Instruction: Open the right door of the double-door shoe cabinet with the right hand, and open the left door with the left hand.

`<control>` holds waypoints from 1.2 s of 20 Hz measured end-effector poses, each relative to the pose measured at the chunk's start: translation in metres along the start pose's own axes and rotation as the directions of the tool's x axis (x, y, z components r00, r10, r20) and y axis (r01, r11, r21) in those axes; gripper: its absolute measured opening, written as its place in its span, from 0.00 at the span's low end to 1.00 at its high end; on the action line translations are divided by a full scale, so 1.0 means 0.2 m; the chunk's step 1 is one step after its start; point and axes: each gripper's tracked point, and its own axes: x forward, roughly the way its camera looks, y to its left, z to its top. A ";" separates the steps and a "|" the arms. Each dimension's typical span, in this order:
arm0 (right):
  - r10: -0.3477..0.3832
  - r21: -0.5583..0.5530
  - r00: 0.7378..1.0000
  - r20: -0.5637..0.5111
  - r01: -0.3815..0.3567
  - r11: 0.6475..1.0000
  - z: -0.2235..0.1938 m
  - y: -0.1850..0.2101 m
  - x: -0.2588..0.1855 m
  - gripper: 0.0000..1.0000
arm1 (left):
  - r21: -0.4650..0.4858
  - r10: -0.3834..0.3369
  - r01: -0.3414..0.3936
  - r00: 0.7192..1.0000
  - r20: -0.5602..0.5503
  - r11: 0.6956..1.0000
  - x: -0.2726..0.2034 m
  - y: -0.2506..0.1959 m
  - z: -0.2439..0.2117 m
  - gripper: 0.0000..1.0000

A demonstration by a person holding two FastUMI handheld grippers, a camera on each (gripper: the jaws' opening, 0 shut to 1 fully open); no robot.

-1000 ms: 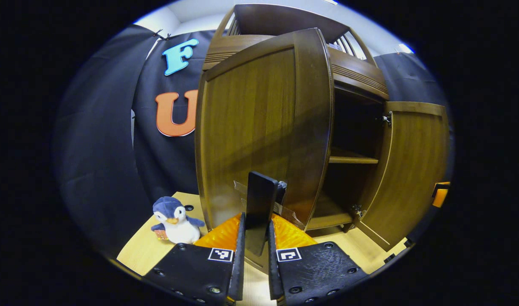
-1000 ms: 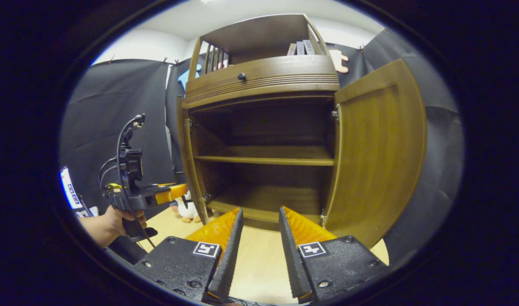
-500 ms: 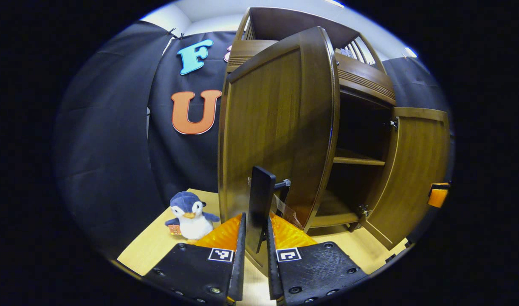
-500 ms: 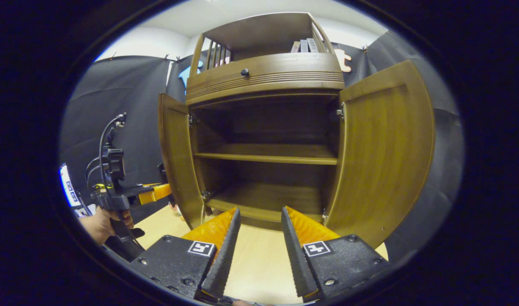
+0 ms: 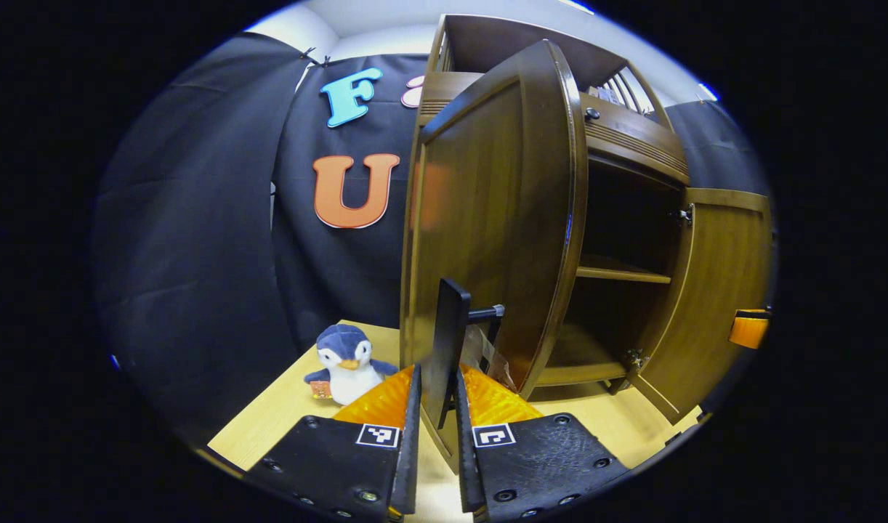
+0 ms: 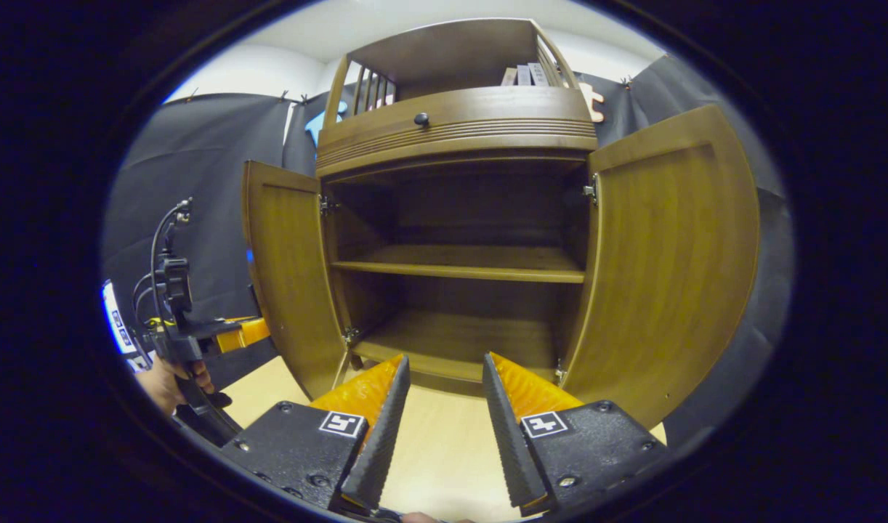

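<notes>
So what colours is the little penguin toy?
The plush penguin is blue-grey on top, with a white face and belly and an orange beak, seen best in the left gripper view.

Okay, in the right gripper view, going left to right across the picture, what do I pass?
Hand holding the left gripper → open left door → shelf inside the cabinet → open right door.

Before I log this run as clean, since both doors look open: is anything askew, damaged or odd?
One oddity: crumpled clear tape or plastic hangs off the left door beside its handle, which the left gripper grips. Otherwise both doors hang straight, the shelf sits level, and the penguin stands upright.
</notes>
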 end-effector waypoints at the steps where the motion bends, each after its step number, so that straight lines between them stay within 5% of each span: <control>1: 0.003 -0.004 1.000 0.006 -0.003 1.000 0.01 0.01 0.01 0.67 | -0.007 0.011 -0.011 1.000 -0.005 1.000 0.00 0.03 -0.01 0.23; 2: 0.003 -0.009 1.000 0.011 -0.003 1.000 0.02 0.02 0.02 0.67 | -0.017 0.018 -0.018 1.000 -0.010 1.000 0.00 0.06 -0.02 0.31; 4: 0.003 -0.020 1.000 0.014 -0.003 1.000 0.02 0.03 0.03 0.65 | -0.041 0.020 -0.021 1.000 -0.024 0.999 0.00 0.10 -0.03 0.20; 5: 0.003 -0.022 1.000 0.014 -0.003 1.000 0.02 0.04 0.03 0.67 | -0.046 0.037 -0.038 0.999 -0.032 0.998 0.00 0.13 -0.05 0.31; 6: 0.003 -0.023 1.000 0.013 -0.003 1.000 0.03 0.04 0.03 0.63 | -0.053 0.039 -0.041 0.999 -0.033 0.998 -0.01 0.15 -0.05 0.16; 24: -0.044 -0.024 0.997 0.057 0.046 0.999 0.12 0.02 0.00 0.65 | -0.079 0.231 -0.231 0.973 -0.008 0.970 -0.21 0.57 0.01 0.16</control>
